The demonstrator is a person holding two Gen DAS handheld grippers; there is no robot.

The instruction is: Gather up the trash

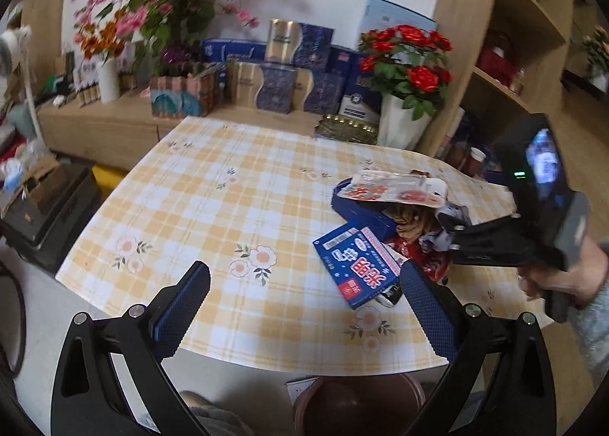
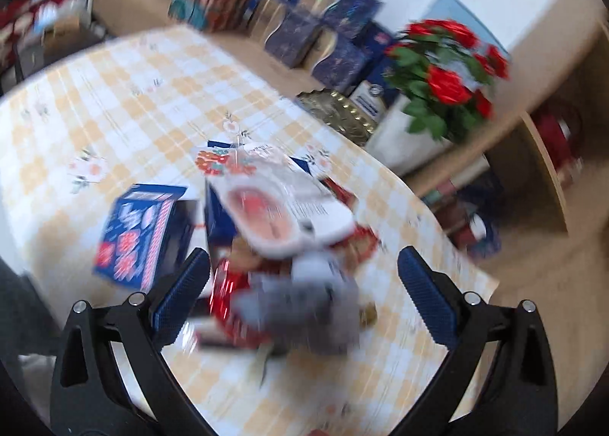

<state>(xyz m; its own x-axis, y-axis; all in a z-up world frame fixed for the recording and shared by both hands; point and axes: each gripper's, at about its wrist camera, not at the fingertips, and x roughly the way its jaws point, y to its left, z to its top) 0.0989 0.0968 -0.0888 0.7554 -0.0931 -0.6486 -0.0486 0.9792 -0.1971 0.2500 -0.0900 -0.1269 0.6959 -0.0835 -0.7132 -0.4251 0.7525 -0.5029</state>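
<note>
Hovering over the table's near edge, left gripper [image 1: 304, 306] has jaws wide apart, nothing between them; a brown bin [image 1: 357, 401] sits below that edge, probably to receive the trash. Right gripper [image 2: 304, 295], jaws also apart, is at the trash pile [image 1: 399, 222] by the table's [image 1: 213, 184] right edge w/ a crumpled grey wrapper [image 2: 304, 302] between them, not clamped. Blue box [image 1: 357, 264] has red & white Chinese characters, too distorted to read. Beyond: red roses [image 1: 407, 59].
</note>
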